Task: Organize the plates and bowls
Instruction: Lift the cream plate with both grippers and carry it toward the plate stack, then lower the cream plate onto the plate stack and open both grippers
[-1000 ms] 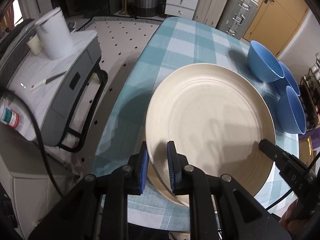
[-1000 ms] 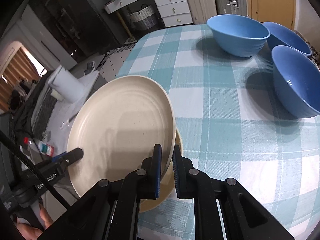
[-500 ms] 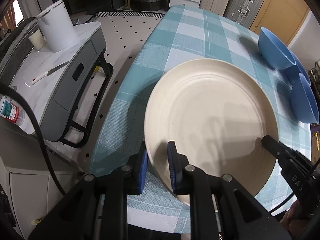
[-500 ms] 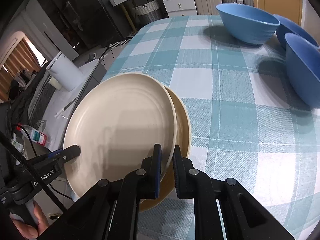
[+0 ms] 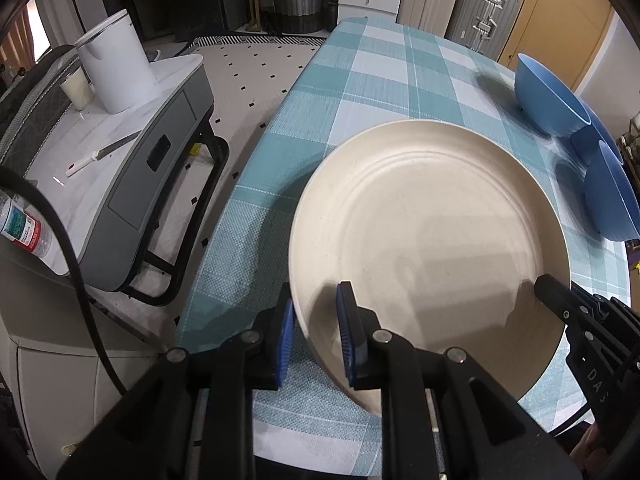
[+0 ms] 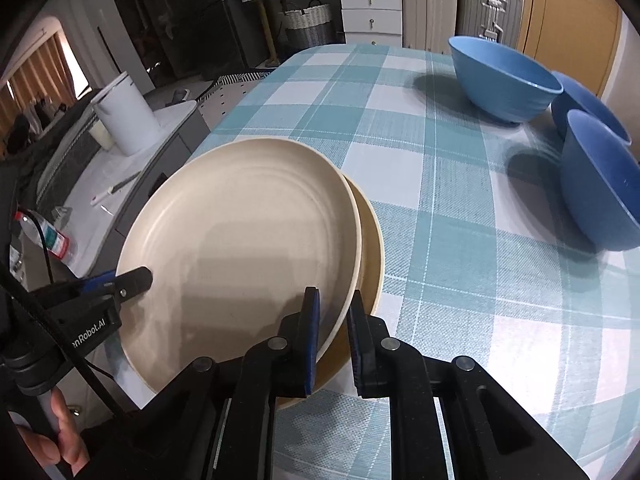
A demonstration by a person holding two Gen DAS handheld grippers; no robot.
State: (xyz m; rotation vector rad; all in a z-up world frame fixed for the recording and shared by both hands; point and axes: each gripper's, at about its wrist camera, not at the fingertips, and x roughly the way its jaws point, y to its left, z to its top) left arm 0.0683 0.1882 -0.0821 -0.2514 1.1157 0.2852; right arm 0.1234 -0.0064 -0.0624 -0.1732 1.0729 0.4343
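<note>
A: Start at the tools; left gripper [image 5: 314,330] straddles the near-left rim of the top plate [image 5: 430,248], blue pads either side, and from here I can't tell if they press it or just flank it; right gripper [image 6: 332,330] is clamped on the same plate's near-right rim.

B: And under it?

A: A second plate [image 6: 372,240], tan, flat on the checked tablecloth [image 6: 420,168] near the near-left table edge; the top one sits slightly left of it, so the lower rim peeks out on the right.

B: So the step is stacking; how to do it well?

A: My read: keep both sides level, nudge the top plate right until the rims line up, settle it fully, then let both sides go together; dropping one side first could tilt or slide it.

B: Containers?

A: Three blue bowls [image 6: 506,76] clustered at the far right, well apart from the plates; the one whose inside I can see is empty, the others I can't tell; both plates bare.

B: Off the table?

A: White canister [image 5: 114,68] on a grey side cart [image 5: 132,184] to the left; not part of this.
</note>
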